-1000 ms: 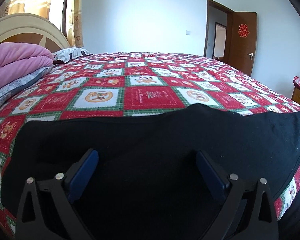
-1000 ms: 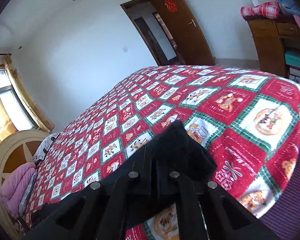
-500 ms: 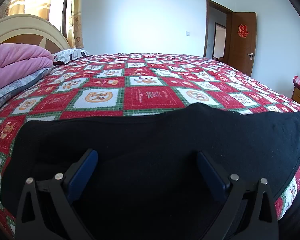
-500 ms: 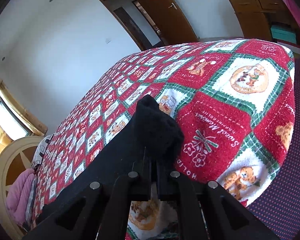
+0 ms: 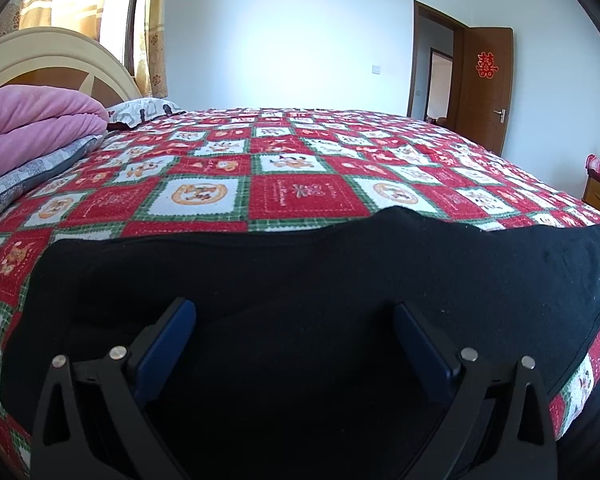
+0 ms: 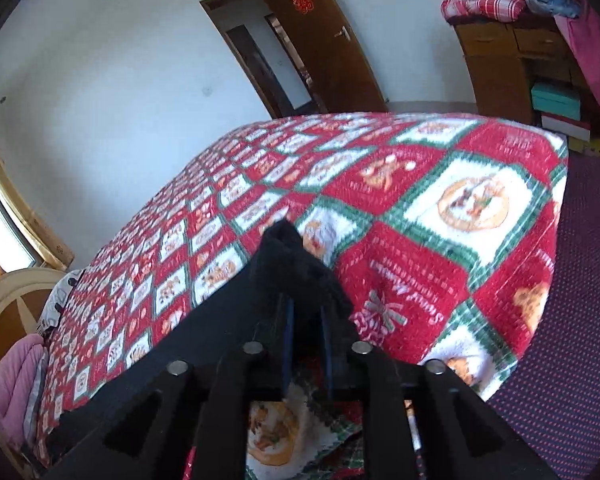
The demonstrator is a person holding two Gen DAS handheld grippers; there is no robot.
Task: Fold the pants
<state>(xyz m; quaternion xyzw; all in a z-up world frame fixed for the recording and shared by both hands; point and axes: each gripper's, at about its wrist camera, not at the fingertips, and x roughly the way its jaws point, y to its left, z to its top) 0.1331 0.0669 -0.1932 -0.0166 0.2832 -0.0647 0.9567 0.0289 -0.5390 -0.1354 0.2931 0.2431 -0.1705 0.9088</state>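
The black pants (image 5: 300, 280) lie spread along the near edge of the bed, on the red-green-white patchwork blanket (image 5: 300, 196). The left gripper (image 5: 294, 320) hovers over the cloth w/ its blue pads (image 5: 168, 344) wide apart, nothing between them. The right gripper (image 6: 305, 312) is at the pants' end; its jaws are opening, a bunched fold of black cloth sits between and ahead of them. Pink quilt (image 5: 32, 120) lies by the headboard
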